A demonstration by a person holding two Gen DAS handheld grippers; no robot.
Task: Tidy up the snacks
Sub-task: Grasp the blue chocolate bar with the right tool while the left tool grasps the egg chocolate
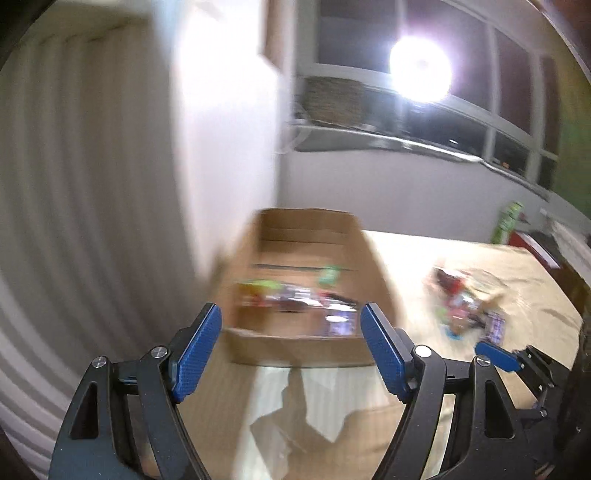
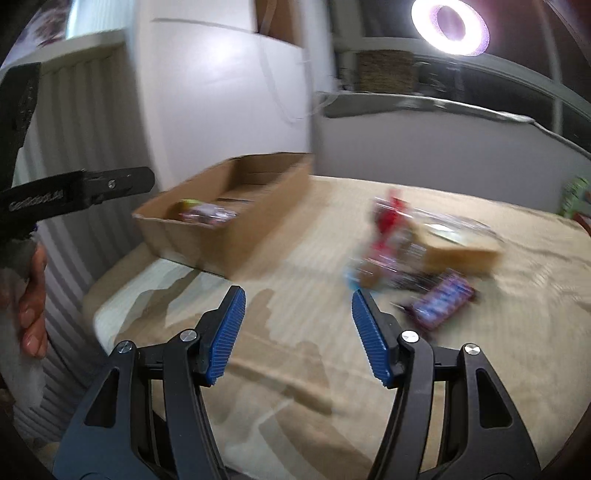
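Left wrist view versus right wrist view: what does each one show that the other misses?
Only the left wrist view looks straight into the cardboard box, showing several blurred snack packets on its floor and the right claw's blue tip at the right edge.

Only the right wrist view shows a hand at the left edge and the purple packet clearly.

Both share the box, the loose snack pile on the beige cloth, the ring light, and open, empty claws.

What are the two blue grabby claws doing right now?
Left gripper: open, holding nothing, aimed at the brown cardboard box.
Right gripper: open, holding nothing, above the beige tablecloth.
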